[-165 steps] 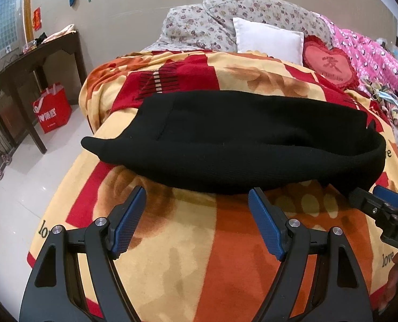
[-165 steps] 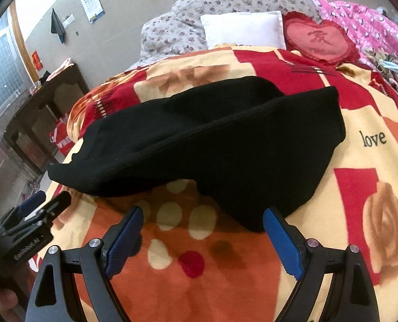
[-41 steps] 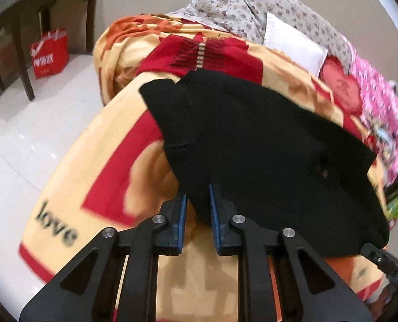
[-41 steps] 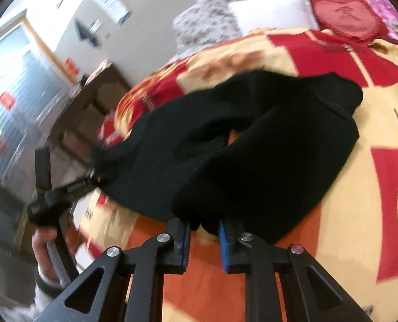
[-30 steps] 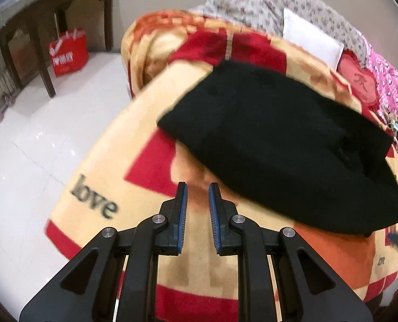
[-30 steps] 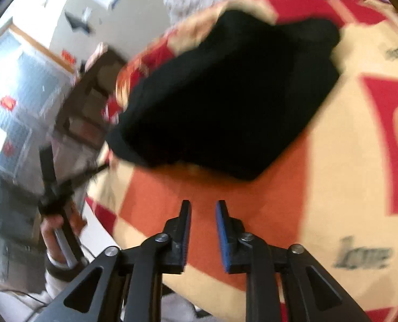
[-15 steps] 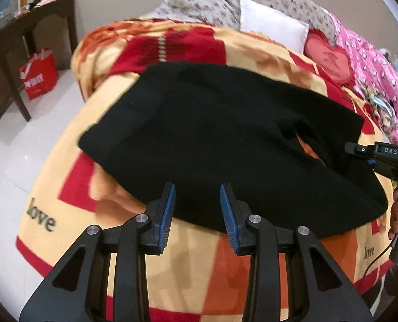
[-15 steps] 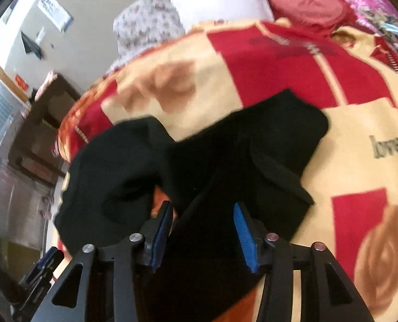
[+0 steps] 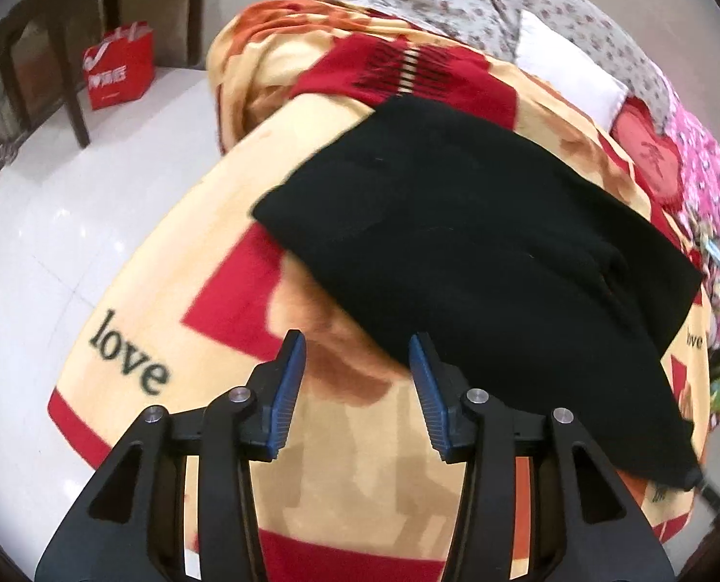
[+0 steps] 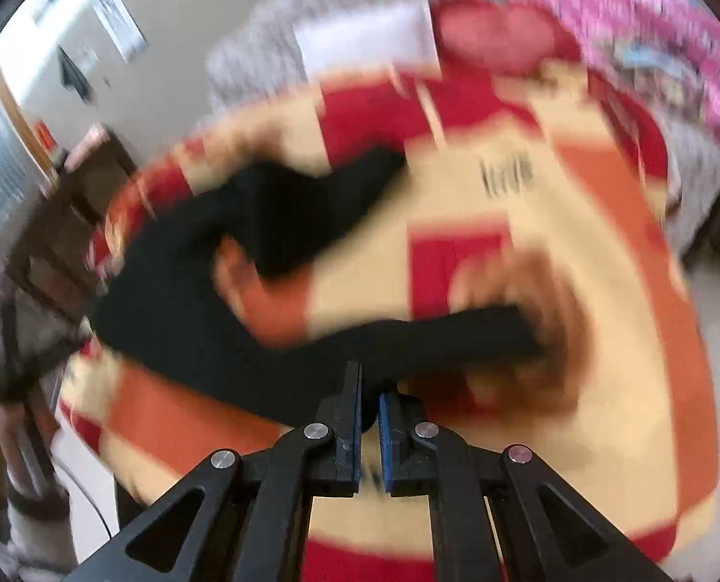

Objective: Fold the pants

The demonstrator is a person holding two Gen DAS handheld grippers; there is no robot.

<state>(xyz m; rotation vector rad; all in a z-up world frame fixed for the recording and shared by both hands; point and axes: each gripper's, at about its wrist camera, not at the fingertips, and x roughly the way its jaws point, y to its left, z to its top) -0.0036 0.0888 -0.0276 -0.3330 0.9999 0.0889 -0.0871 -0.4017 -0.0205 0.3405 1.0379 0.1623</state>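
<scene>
White tiled floor point(image 9: 54, 223) is seen at the left of the left wrist view, with a bed filling the centre and right. A fleece blanket point(image 9: 224, 252) in yellow, red and orange blocks, printed with "love", is spread over the bed. Black pants point(image 9: 496, 252) are laid on the blanket, running from the upper centre of the frame to the lower right. A floral quilt point(image 9: 462, 0), a white pillow point(image 9: 564, 63) and a red heart cushion point(image 9: 651, 150) are piled at the upper right. A dark wooden table point(image 9: 69, 24) and a red shopping bag point(image 9: 120, 65) are shown at the upper left; the bag's contents cannot be made out.

The left gripper point(image 9: 357, 378), at the lower centre, has just been opening; its blue pads point(image 9: 287, 388) stand apart, with blanket between them and the pants' edge just beside the right-hand pad.

The right wrist view is heavily blurred. The right gripper point(image 10: 369, 417) is clenched on a fold of the pants point(image 10: 214, 320) at the lower centre.
</scene>
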